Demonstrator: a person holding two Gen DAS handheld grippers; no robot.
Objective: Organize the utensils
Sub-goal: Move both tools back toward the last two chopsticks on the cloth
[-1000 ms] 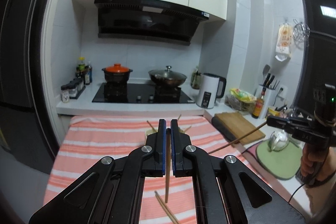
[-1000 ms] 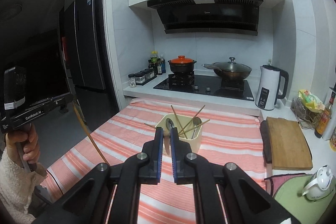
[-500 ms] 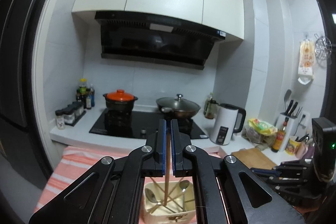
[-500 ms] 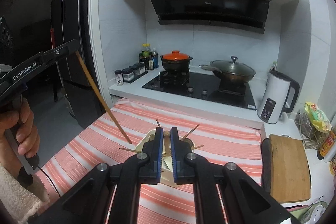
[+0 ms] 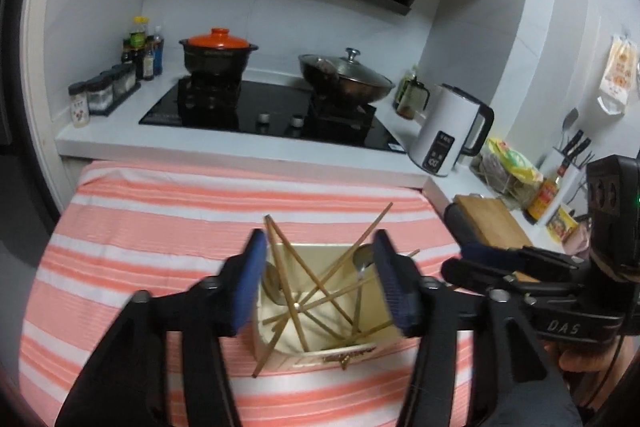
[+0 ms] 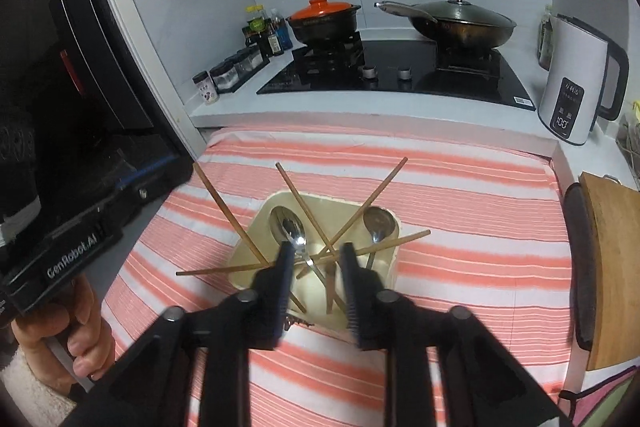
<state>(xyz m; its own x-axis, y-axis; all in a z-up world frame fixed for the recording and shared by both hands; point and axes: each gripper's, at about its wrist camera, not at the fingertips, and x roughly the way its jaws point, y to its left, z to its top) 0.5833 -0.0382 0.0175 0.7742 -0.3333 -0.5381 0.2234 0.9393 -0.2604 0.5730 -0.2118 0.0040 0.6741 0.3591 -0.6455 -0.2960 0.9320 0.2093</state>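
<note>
Left wrist view showed the left gripper (image 5: 320, 283) with jaws opening wide above the square cream plastic utensil holder (image 5: 344, 355), no pad pressing on anything. The right gripper (image 6: 316, 275) likewise had its jaws opening over the holder, gripping nothing. The holder stood near the middle of the orange-and-white striped cloth (image 6: 460, 187). The thin wooden chopsticks (image 6: 224, 203) stood steeply, long axes crossed, tips fanned toward all the rim's sides; one (image 6: 216, 270) lay almost level across the near-left corner. Likely risks: that one sliding out onto the cloth, or a descending jaw knocking the protruding sticks and two steel spoons (image 6: 290, 227).
</note>
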